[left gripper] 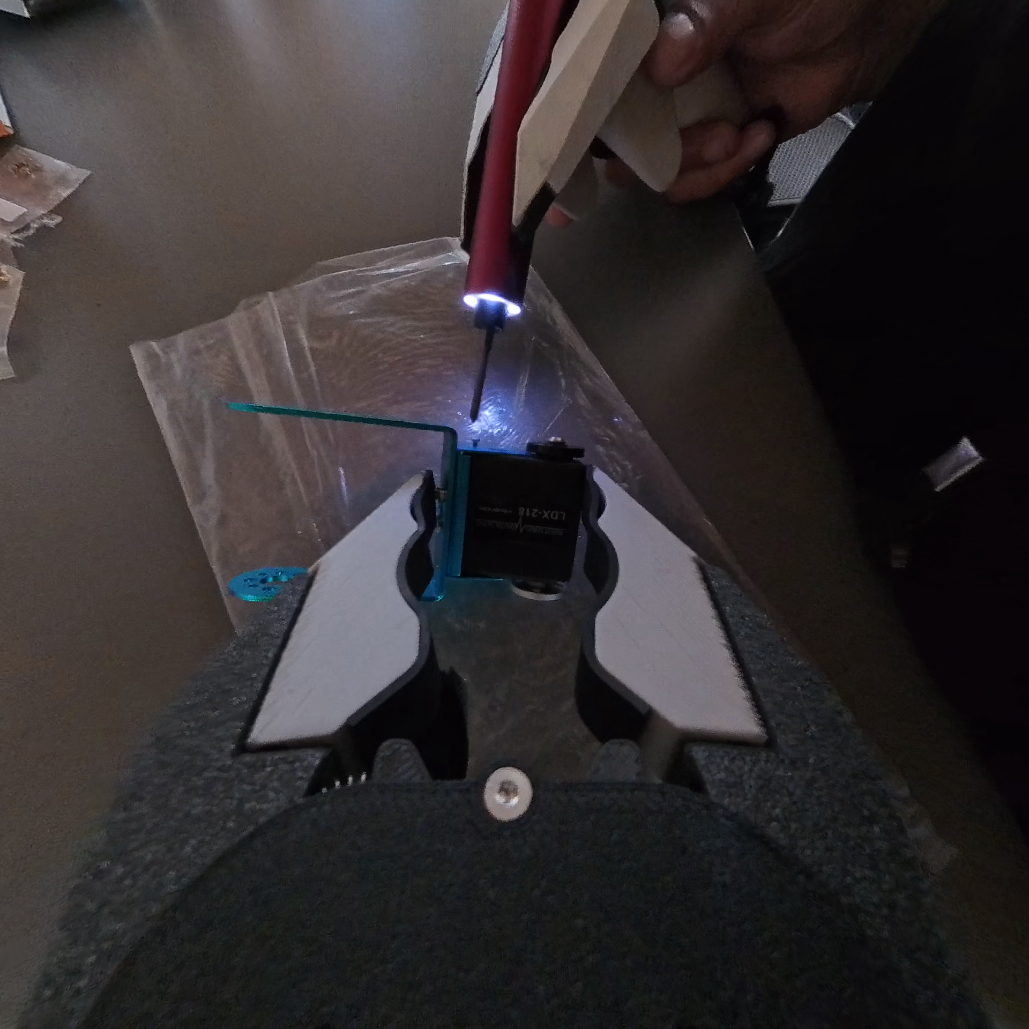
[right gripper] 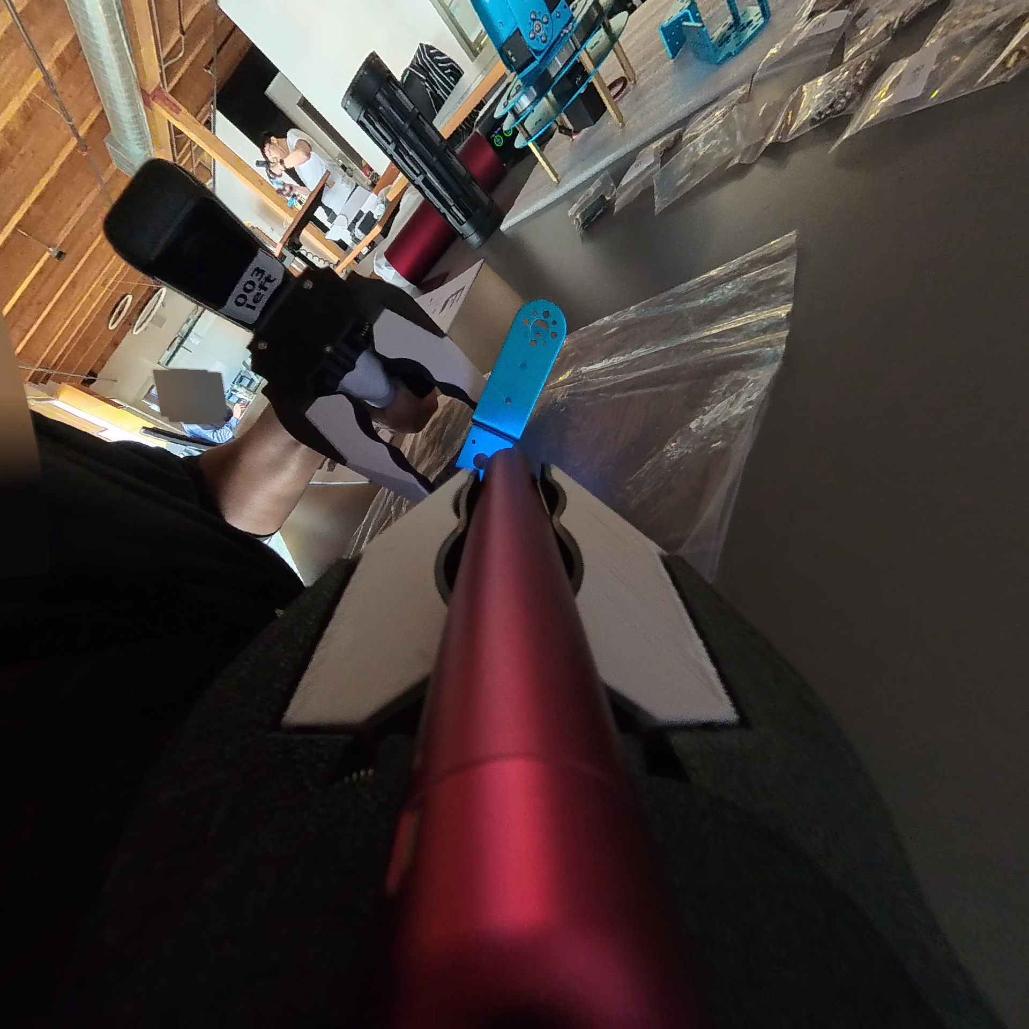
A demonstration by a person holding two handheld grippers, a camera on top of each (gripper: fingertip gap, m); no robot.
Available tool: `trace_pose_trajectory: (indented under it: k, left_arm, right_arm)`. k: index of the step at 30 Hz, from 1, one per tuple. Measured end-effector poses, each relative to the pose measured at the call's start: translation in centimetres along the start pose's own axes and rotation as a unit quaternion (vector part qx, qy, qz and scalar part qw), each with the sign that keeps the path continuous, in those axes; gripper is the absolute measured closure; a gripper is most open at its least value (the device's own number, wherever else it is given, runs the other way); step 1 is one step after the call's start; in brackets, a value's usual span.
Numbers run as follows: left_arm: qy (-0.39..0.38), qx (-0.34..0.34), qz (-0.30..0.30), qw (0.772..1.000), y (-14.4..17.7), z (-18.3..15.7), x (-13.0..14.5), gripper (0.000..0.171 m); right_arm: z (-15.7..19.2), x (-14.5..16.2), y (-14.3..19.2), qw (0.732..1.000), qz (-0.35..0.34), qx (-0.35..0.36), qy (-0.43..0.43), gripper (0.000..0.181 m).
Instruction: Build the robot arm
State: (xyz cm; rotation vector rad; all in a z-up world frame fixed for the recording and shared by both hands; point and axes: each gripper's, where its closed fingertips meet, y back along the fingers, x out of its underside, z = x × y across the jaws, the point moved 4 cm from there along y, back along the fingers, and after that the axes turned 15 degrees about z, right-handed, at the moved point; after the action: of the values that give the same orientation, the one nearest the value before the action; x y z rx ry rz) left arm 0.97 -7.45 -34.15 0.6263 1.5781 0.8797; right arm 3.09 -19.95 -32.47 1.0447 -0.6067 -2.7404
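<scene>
My left gripper [left gripper: 509, 484] is shut on a black servo motor [left gripper: 520, 520] with a blue metal bracket [left gripper: 451, 501] fixed to its side. It holds them over a clear plastic bag [left gripper: 312, 401]. My right gripper [right gripper: 504, 473] is shut on a red electric screwdriver [right gripper: 512, 696]. In the left wrist view the screwdriver [left gripper: 498, 184] comes down from above with its light on. Its bit tip [left gripper: 474, 415] hangs just above a small screw on top of the servo. In the right wrist view the blue bracket [right gripper: 523, 367] sticks up beyond the screwdriver's nose, and the left gripper [right gripper: 356, 378] is beside it.
The dark table [left gripper: 167, 167] carries small bags of parts [right gripper: 724, 128] at the far side, a blue robot assembly [right gripper: 534, 44] and a blue frame [right gripper: 713, 28]. A black case [right gripper: 423, 167] stands behind. A person's hand [left gripper: 751, 83] holds the right gripper's handle. People stand far off. My right fingertips sit around 8 cm from my left ones.
</scene>
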Motion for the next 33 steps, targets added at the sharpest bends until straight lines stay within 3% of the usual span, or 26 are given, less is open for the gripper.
trace_pose_trajectory:
  k: [22,28,33]
  left_arm:
    - [-0.004,0.011,0.001,1.000,0.0,-0.3,-0.2,0.119]
    - [0.028,0.033,-0.041,0.998,0.9,-0.2,-0.7,0.119]
    - [0.053,0.024,-0.082,0.995,1.8,-0.7,-0.2,0.119]
  right_arm:
    - [0.2,0.1,-0.3,1.000,0.010,-0.015,0.006,0.159]
    - [0.8,-0.5,0.1,0.999,-0.004,-0.031,0.020,0.159]
    - [2.6,-2.4,-0.5,0.989,0.062,0.001,0.134,0.160]
